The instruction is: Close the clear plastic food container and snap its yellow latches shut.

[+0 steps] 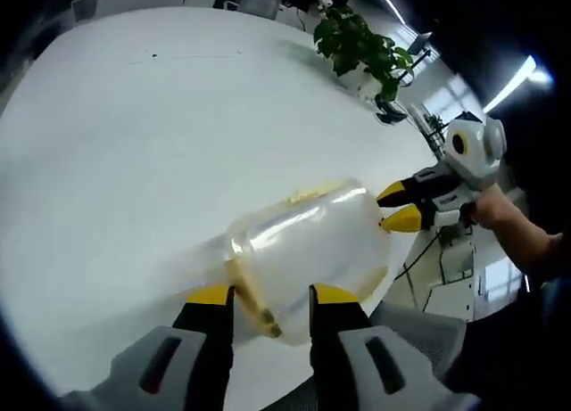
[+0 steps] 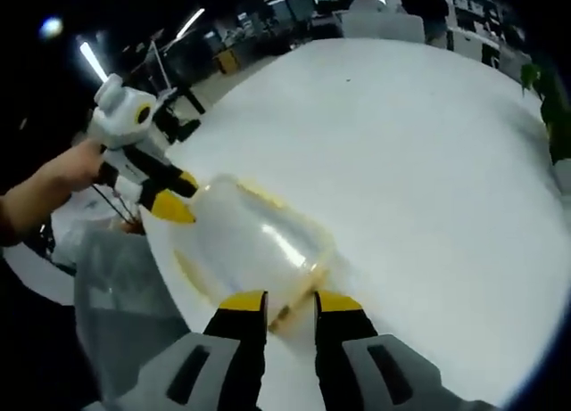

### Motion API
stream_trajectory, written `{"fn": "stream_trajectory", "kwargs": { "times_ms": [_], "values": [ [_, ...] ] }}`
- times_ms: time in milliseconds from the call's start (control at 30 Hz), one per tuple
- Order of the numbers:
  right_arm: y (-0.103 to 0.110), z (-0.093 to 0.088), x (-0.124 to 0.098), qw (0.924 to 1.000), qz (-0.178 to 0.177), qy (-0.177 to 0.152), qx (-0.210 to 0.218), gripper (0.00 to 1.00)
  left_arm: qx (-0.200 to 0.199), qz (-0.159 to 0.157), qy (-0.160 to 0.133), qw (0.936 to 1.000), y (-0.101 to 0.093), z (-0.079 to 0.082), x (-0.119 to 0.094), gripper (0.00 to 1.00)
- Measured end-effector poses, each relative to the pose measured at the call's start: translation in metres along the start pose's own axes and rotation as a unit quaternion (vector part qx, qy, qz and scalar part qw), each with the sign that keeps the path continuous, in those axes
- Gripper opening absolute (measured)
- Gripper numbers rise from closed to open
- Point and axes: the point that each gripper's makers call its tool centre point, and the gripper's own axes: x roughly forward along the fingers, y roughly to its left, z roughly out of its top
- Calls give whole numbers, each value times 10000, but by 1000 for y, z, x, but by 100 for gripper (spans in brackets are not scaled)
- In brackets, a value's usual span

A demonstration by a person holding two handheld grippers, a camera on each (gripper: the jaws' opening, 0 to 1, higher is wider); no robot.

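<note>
Two hand-held grippers, left point(image 1: 271, 295) & right point(image 2: 290, 300), each part-open astride opposite ends of clear container point(image 1: 312, 250) on white table point(image 1: 134, 143).

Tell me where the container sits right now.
The container lies on the white table near its edge, between both grippers: left gripper at one end, right gripper at the other.

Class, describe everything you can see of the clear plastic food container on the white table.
The clear plastic food container is see-through, rounded, with yellowish trim at both ends. It lies near the white table edge, between the two grippers: the left gripper at one end, the right gripper at the other, jaws apart. Whether its latches are snapped cannot be told.
</note>
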Motion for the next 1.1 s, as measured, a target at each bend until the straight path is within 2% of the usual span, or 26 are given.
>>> {"fn": "stream_trajectory", "kwargs": {
  "times_ms": [133,167,267,333,400,533,633,767,1100],
  "values": [
    [-2,-1,0,9999,58,-145,41,18,51,26,-12,10000,-1,0,0,30],
    [-2,0,0,9996,66,-166,206,17,45,22,-17,10000,-1,0,0,29],
    [1,0,1,9999,38,8,145,16,-21,-14,-12,10000,-1,0,1,28],
    [1,-1,4,9998,10,121,153,15,-155,-27,57,9999,1,-1,0,26],
    [1,-1,5,9997,-8,193,170,15,-77,12,193,9998,-2,-3,0,26],
    [0,0,9,9974,179,2,694,14,-219,53,293,9993,3,-1,1,25],
    [2,2,7,9992,135,-33,376,15,-178,19,274,9995,3,0,1,26],
    [-1,3,6,9986,189,-65,492,15,-134,-6,244,9996,1,1,1,27],
    [-2,5,5,9991,184,78,385,16,-203,23,182,9996,1,3,4,28]
  ]
}}
